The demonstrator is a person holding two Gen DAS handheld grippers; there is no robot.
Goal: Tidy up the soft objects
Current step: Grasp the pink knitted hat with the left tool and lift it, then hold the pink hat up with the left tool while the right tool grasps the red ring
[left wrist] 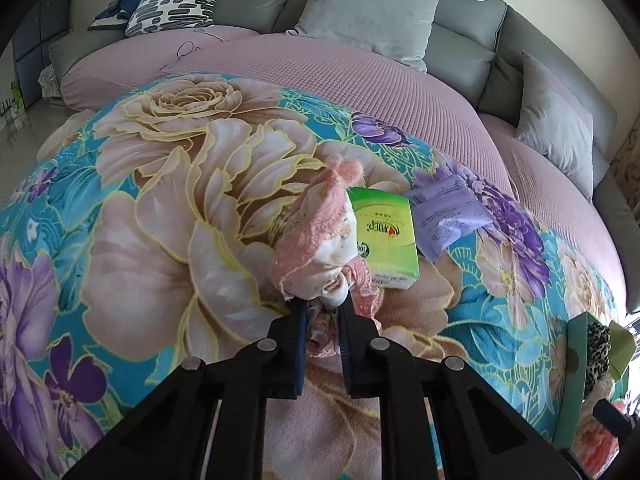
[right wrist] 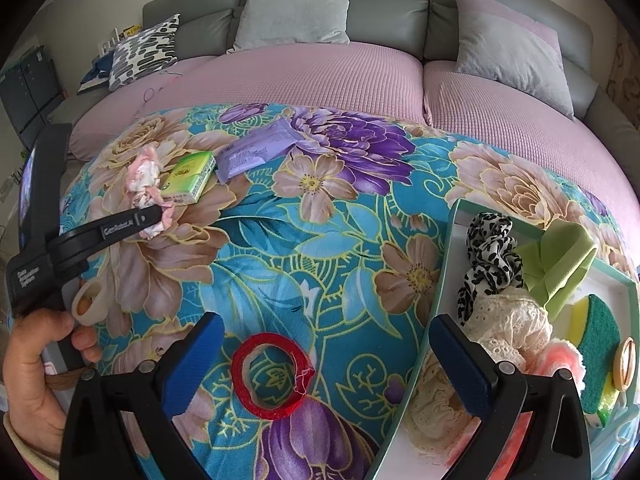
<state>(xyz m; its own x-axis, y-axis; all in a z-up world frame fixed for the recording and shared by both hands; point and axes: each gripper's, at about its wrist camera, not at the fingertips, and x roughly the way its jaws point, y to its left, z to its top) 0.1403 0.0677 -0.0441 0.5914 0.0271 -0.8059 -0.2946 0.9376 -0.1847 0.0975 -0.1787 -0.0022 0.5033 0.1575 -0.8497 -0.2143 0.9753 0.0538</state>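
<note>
My left gripper (left wrist: 323, 308) is shut on a pink and white fluffy sock (left wrist: 320, 232), which stands up from the flowered blanket (left wrist: 160, 200). The right wrist view shows the same sock (right wrist: 146, 180) in the left gripper (right wrist: 158, 216) at the left. My right gripper (right wrist: 324, 360) is open and empty, low over the blanket (right wrist: 280, 240), with a red fabric ring (right wrist: 272, 376) lying between its fingers. A teal-rimmed tray (right wrist: 444, 272) at the right holds a leopard scrunchie (right wrist: 490, 256), cream lace fabric (right wrist: 508, 332), green foam (right wrist: 560, 264) and a sponge (right wrist: 600, 336).
A green tissue pack (left wrist: 384, 232) and a purple packet (left wrist: 448, 216) lie just right of the sock. A grey sofa with pink covers (right wrist: 320, 76) and grey cushions (right wrist: 296, 8) stands behind. The tray edge (left wrist: 572, 380) shows at the right of the left wrist view.
</note>
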